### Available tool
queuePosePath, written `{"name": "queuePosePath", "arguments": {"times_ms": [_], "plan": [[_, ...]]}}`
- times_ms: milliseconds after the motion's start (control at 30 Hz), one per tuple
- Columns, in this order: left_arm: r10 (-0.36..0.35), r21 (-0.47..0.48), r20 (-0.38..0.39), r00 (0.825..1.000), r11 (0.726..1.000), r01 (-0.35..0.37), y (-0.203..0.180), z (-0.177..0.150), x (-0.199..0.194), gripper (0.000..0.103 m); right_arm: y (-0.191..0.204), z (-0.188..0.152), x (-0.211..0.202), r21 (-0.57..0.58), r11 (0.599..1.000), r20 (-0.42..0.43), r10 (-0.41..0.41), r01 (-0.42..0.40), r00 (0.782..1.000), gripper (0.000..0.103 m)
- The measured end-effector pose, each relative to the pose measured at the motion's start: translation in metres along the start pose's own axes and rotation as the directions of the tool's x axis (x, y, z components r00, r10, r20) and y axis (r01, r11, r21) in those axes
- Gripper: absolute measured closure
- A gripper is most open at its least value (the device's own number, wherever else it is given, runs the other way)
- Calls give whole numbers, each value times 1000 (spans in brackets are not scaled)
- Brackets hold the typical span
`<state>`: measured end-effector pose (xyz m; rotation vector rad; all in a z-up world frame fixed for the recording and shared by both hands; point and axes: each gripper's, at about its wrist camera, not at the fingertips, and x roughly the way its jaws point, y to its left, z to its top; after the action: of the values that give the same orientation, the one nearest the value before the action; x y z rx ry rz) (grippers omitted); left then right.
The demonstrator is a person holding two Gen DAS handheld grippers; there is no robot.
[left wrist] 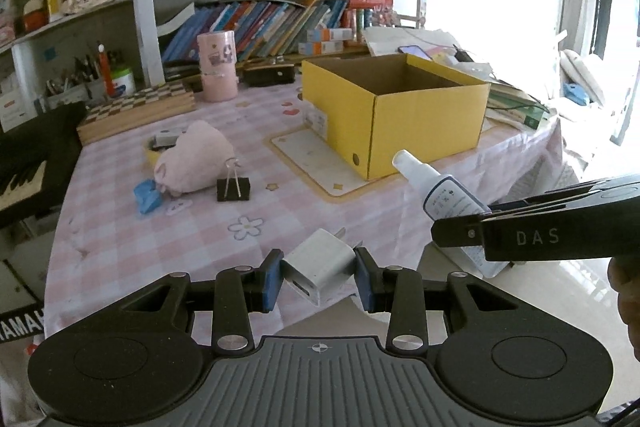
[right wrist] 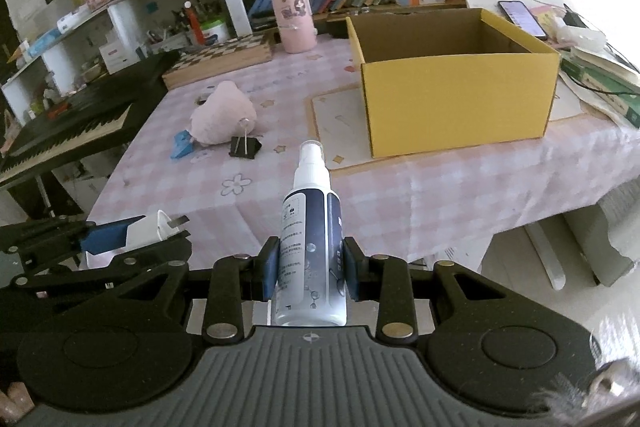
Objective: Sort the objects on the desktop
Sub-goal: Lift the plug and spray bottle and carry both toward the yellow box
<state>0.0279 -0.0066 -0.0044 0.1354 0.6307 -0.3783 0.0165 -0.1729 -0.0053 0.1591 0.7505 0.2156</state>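
Note:
My left gripper [left wrist: 319,277] is shut on a white plug adapter [left wrist: 320,265], held above the table's near edge. My right gripper [right wrist: 309,269] is shut on a white spray bottle [right wrist: 308,243] with a dark label, nozzle pointing away. The bottle also shows in the left wrist view [left wrist: 440,193], to the right of the adapter. An open yellow cardboard box [left wrist: 424,123] stands on the pink checked tablecloth [left wrist: 160,235] ahead; in the right wrist view the box [right wrist: 460,99] looks empty. A pink plush toy [left wrist: 192,159], a black binder clip [left wrist: 233,187] and a blue item [left wrist: 147,195] lie left of the box.
A chessboard box [left wrist: 136,111] and a pink cylinder holder [left wrist: 218,67] stand at the table's back. Bookshelves [left wrist: 280,23] rise behind. A keyboard piano [right wrist: 68,131] is off the table's left edge. Books and a phone [right wrist: 522,17] lie right of the box.

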Motion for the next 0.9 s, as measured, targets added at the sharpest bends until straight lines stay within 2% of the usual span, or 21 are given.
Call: {"name": "queuePosePath", "arguments": {"times_ms": [233, 667, 900], "plan": [[-27, -3, -2, 1000, 1000, 27, -1, 0, -3, 67, 0, -1, -10, 7, 1000, 16, -5, 5, 1000, 73], [-61, 46, 5, 998, 997, 61, -14, 0, -9, 67, -4, -7, -22, 27, 999, 27, -30, 29, 999, 73], [-53, 63, 27, 998, 997, 51, -17, 2, -14, 67, -7, -7, -23, 35, 999, 24, -25, 24, 999, 73]]}}
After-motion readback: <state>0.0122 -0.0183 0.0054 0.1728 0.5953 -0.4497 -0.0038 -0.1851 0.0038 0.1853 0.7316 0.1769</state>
